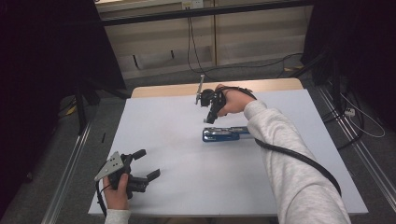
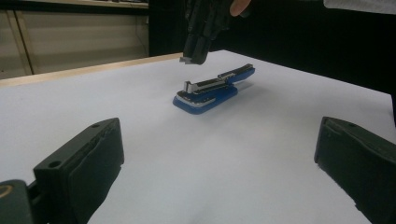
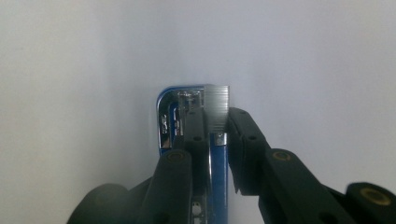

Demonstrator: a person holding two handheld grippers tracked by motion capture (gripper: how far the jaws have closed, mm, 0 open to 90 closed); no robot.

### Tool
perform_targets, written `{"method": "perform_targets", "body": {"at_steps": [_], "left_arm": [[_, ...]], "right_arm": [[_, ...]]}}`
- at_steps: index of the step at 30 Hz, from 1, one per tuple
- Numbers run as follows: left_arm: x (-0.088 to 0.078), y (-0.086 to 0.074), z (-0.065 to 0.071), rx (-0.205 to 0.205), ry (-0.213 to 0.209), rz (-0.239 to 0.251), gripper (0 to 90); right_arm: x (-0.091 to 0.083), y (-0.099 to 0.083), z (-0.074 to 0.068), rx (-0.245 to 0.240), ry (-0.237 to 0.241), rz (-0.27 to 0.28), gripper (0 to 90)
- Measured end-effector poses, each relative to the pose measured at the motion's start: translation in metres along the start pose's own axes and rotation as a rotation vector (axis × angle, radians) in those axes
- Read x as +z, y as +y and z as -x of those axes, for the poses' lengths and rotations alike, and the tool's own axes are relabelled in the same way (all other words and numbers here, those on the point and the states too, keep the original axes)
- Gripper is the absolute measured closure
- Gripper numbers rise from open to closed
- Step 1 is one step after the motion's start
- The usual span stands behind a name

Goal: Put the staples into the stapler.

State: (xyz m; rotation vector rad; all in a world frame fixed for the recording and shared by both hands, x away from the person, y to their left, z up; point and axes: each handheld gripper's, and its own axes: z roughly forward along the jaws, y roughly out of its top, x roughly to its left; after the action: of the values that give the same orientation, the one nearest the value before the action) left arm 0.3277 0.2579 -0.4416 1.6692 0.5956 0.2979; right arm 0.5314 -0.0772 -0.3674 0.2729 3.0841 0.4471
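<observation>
Two grippers are working over a white table whose far edge is showing a strip of bare wood. Beyond it, a pale wall panel with a dangling black cable is closing off the room, grey floor is running down both sides, and dark curtains are hanging to the left and right.

Near the front left corner, the left gripper is resting low over the white surface, a hand wrapping its body from below and a grey three-cornered plate sitting on top. Its jaws are standing wide apart with nothing between them; in the left gripper view they are framing bare table at either edge.

Reaching in from the lower right, an arm in a light grey sleeve is stretching toward the far middle of the table, a black cable trailing along it. The right gripper is pointing steeply down, hanging just above the front end of a blue stapler. In the right gripper view its fingers are sitting close together, clamping a short silver strip of staples, which is sticking out past the tips right over the stapler's front end.

That stapler is lying flat near the centre of the table, well apart from the left gripper. From the left gripper view its top arm is lifting slightly off the blue base, the metal channel showing.
</observation>
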Motion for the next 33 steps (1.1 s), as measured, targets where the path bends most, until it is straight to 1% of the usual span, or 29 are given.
{"method": "perform_targets", "body": {"at_steps": [1,3,5,7,11,14,16,18,19,21,22,26,31,32,33], "left_arm": [[0.0,0.0,0.0,0.001,0.001,-0.001,1.4],[0.0,0.0,0.0,0.002,0.003,-0.002,1.4],[0.0,0.0,0.0,0.002,0.003,-0.002,1.4],[0.0,0.0,0.0,-0.002,0.003,-0.005,1.4],[0.0,0.0,-0.001,0.006,0.011,-0.009,1.5],[0.0,0.0,-0.001,0.002,0.007,-0.004,1.5],[0.0,0.0,-0.001,0.001,0.007,-0.004,1.5],[0.0,0.0,-0.001,0.001,0.008,-0.005,1.5],[0.0,0.0,-0.001,0.001,0.008,-0.005,1.5],[0.0,0.0,-0.001,0.0,0.009,-0.006,1.5],[0.0,0.0,-0.001,-0.001,0.01,-0.008,1.5],[-0.001,0.0,-0.001,-0.003,0.012,-0.005,1.5],[0.0,0.0,-0.001,-0.003,0.01,-0.006,1.6],[0.0,0.0,-0.001,0.0,0.011,-0.007,1.6],[0.0,0.0,-0.001,0.0,0.01,-0.007,1.6]], "right_arm": [[0.0,0.001,-0.002,0.008,0.006,-0.003,78.6],[0.0,0.002,-0.004,-0.007,0.004,-0.003,78.6],[0.001,0.002,-0.005,-0.008,0.008,0.003,78.6],[0.001,0.002,-0.006,-0.01,0.004,-0.005,78.6],[0.001,0.003,-0.009,0.008,0.007,-0.008,78.6],[0.003,0.003,-0.01,0.007,0.014,-0.01,78.6],[0.004,0.003,-0.01,-0.001,0.009,-0.013,78.6],[0.004,0.003,-0.01,0.009,0.022,-0.016,78.6],[0.005,0.003,-0.01,-0.004,0.018,-0.016,78.6],[0.006,0.003,-0.009,-0.005,0.021,-0.016,78.6],[0.007,0.002,-0.009,0.008,0.023,-0.018,78.6],[0.009,0.001,-0.009,0.005,0.022,-0.012,78.6],[0.011,-0.001,-0.01,0.011,0.026,-0.025,78.6],[0.013,-0.002,-0.01,0.009,0.028,-0.018,78.6],[0.013,-0.002,-0.01,0.008,0.027,-0.028,78.5]]}}
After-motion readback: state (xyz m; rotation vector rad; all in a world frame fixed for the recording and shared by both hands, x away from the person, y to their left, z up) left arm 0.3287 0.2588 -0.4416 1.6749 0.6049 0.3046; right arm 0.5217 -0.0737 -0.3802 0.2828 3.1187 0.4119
